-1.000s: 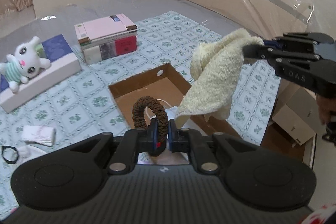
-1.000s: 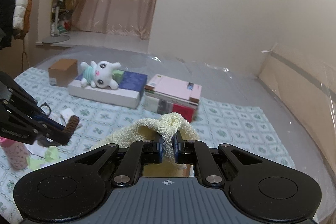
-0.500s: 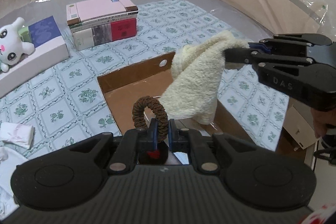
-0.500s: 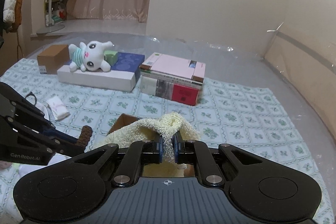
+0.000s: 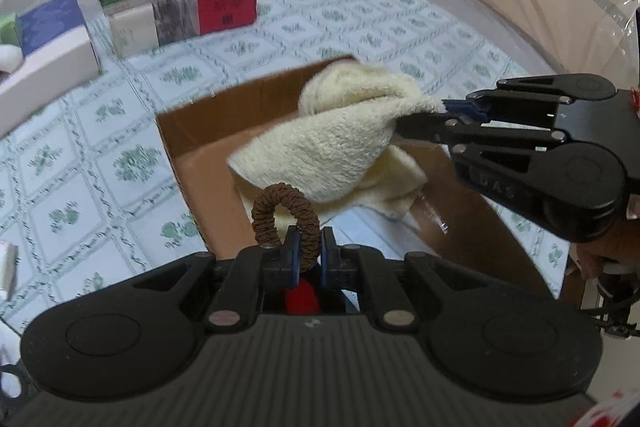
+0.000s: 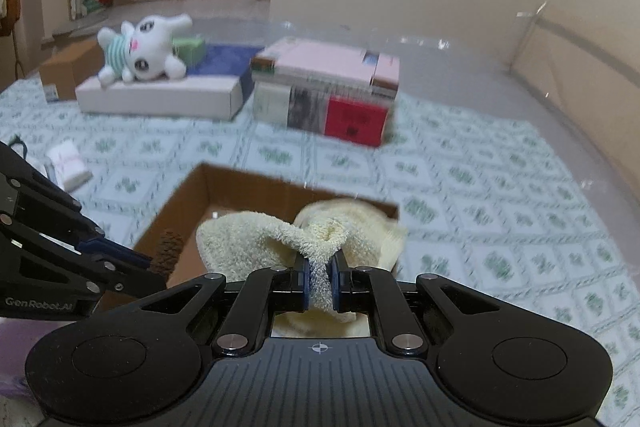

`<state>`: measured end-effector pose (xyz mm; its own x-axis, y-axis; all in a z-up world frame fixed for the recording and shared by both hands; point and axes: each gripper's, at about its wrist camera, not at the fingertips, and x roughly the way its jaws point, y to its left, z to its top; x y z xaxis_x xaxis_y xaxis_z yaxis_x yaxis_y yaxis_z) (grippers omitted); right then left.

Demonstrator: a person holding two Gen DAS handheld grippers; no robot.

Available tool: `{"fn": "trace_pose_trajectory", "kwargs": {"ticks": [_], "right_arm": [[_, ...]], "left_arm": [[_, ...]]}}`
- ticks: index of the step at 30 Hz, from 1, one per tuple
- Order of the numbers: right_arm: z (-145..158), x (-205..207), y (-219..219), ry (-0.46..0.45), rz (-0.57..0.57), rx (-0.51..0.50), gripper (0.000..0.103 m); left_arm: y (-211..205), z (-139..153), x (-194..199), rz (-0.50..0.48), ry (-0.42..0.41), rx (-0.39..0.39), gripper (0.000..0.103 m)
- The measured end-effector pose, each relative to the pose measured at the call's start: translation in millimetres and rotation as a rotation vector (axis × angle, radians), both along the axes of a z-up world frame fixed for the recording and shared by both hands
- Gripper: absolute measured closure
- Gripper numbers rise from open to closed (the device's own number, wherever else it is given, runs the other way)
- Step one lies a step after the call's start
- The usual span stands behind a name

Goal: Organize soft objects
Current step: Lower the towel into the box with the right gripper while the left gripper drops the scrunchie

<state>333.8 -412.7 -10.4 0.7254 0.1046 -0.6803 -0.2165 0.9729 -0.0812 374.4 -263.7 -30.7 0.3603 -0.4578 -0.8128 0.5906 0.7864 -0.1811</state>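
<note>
Presently listed:
Left gripper [image 5: 307,254]: pinching brown scrunchie [image 5: 285,213], frame centre.
Right gripper [image 6: 320,283]: pinching cream towel [image 6: 256,239] over cardboard box [image 6: 188,199].

A stack of boxes [image 6: 326,95] stands beside a flat white box [image 6: 160,99] on the patterned cloth [image 6: 460,187].

Soft warm indoor light; motion blur throughout; fisheye bending at edges.

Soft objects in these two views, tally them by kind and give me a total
Cream towel: 1
Brown hair tie: 1
White plush toy: 1
Small white folded cloth: 1
Total: 4
</note>
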Motion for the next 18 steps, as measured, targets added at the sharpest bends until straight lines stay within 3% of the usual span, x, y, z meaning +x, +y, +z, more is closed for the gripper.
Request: {"fn": "trace_pose_trajectory", "kwargs": {"ticks": [8,12,18], "right_arm": [[-34,2,-6,0.104,0.01,0.012,0.093],[-43,-5,-9,0.145,0.021,0.04,0.093],[-41,-21,-10,0.145,0.031,0.055,0.093]], "left_arm": [[-11,-21,0,-0.028,-0.003,0.054,0.092],[-8,-17,-3,-0.018,-0.021,0.063,0.063],[5,2,-11,0.015,-0.045,0.038,0.062]]}}
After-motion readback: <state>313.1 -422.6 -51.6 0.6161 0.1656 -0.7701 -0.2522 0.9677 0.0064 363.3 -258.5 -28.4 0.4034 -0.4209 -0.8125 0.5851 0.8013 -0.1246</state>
